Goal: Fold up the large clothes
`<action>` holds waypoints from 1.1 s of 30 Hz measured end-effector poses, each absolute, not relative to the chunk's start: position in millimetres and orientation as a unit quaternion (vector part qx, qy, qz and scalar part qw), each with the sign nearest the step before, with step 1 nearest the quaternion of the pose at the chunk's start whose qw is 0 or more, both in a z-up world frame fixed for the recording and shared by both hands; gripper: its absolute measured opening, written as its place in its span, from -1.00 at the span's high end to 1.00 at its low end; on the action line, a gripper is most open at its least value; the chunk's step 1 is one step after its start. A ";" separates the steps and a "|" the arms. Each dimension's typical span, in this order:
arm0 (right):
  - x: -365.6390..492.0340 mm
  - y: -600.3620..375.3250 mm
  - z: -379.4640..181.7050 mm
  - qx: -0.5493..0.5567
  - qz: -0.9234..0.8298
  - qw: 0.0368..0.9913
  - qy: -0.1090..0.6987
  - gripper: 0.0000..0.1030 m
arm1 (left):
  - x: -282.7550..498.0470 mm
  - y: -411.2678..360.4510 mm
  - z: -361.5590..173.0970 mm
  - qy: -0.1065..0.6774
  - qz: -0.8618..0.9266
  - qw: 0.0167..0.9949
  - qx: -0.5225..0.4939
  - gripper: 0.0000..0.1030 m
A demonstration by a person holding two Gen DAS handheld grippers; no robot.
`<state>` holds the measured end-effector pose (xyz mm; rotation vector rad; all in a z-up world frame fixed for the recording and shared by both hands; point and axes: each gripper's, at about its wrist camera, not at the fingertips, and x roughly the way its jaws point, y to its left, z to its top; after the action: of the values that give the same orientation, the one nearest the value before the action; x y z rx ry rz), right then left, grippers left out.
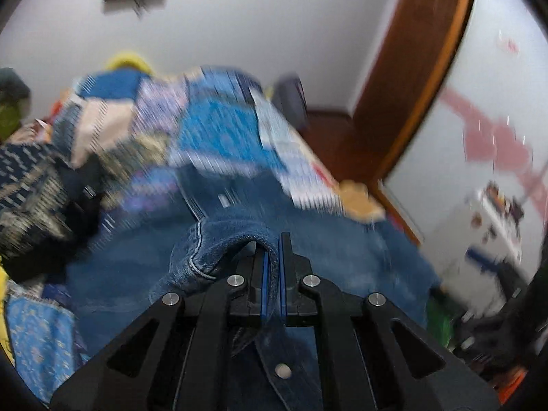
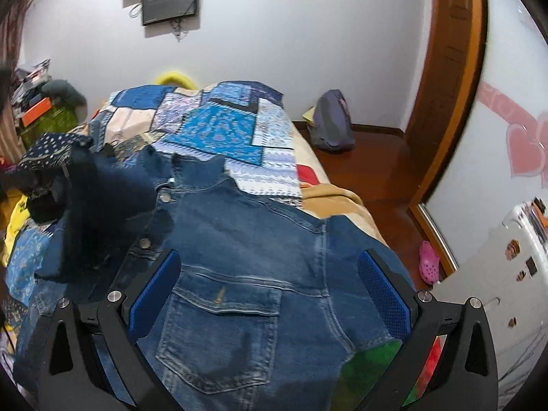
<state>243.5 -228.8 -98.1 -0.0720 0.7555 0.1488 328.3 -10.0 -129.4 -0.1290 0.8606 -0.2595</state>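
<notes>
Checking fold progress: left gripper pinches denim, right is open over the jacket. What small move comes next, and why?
Probably lower the open right gripper and pinch the denim jacket near its chest pocket. The left gripper already clamps a hem fold, so a second hold would let both lift it.

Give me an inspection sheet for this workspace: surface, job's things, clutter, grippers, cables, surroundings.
Surface: bed under a patchwork quilt.
Job's things: denim jacket spread on the bed, chest pocket up.
Clutter: dark patterned clothes heaped at the left; pink clog and purple bag on the floor.
Grippers: left gripper shut on a jacket fold; right gripper open above the jacket.
Cables: dangling below the wall screen.
Surroundings: white wall, wooden door frame.
</notes>
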 end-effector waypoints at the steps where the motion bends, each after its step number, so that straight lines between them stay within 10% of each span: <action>1: 243.6 -231.7 -98.3 -0.032 0.072 0.926 0.370 -0.99 | 327.5 -20.6 -141.9 0.433 -0.130 0.891 -0.050 0.93; 7: 244.2 -240.3 -103.8 -0.023 0.071 0.920 0.385 -0.99 | 299.7 -64.1 -174.4 0.474 -0.164 0.865 0.026 0.81; 12: 240.9 -229.6 -102.1 -0.044 0.081 0.919 0.383 -0.99 | 279.0 -55.8 -163.7 0.460 -0.168 0.871 0.029 -0.22; 33: 266.1 -62.2 -140.0 -0.277 0.258 0.835 0.399 -0.79 | 205.0 156.3 -201.2 0.490 0.044 0.870 -0.028 -0.43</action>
<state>266.1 -62.2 -140.0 -0.5872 0.8458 0.5456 205.0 156.3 -201.2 -0.0592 1.0252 0.0924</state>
